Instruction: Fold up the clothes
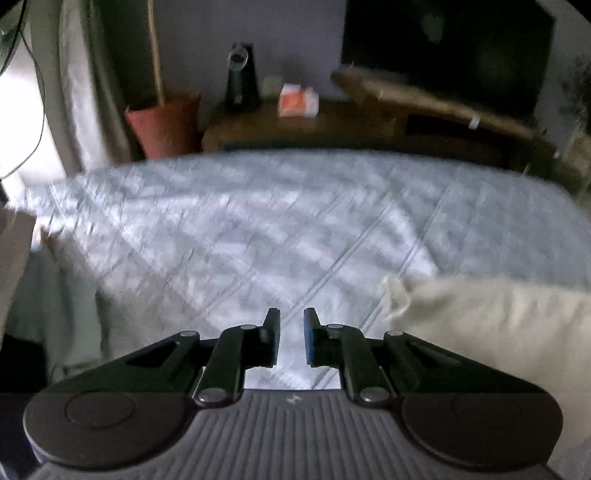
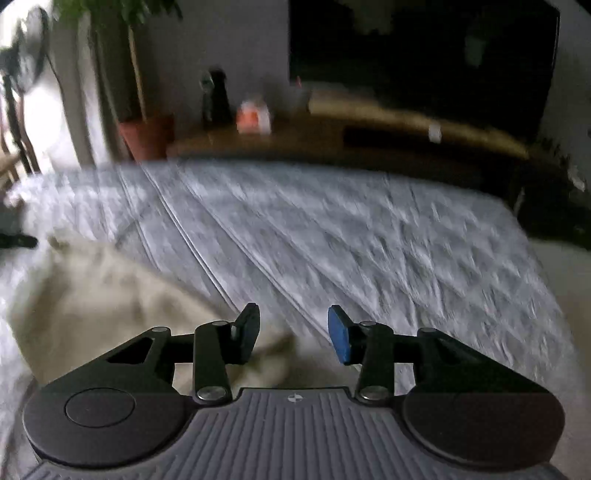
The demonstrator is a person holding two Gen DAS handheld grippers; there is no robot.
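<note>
Cream cloth, the garment (image 1: 491,332), lies on the pale quilted bedspread (image 1: 258,229) at the lower right of the left wrist view, its loose corner just beside and to the right of the left gripper (image 1: 291,341). That gripper's two dark fingers stand a narrow slit apart with only bedspread showing between them; nothing is held, and the pads touch no cloth. Beyond the bed, blurred, stand a terracotta pot (image 1: 162,125), a low wooden cabinet (image 1: 295,129) with an orange-and-white box (image 1: 297,101) on it, and a dark screen (image 1: 443,51) against the wall. From the right wrist view the same garment (image 2: 103,295) spreads over the lower left of the bedspread (image 2: 369,240), and a fold of it runs under the right gripper (image 2: 291,334), reaching the space between the fingers. Those jaws stand clearly apart, the blue pad (image 2: 340,336) on the right finger showing its face, and neither pad presses on the cloth. Behind, the pot (image 2: 147,136) holds a leafy plant (image 2: 110,14), near the cabinet (image 2: 332,136) and the screen (image 2: 424,55).
</note>
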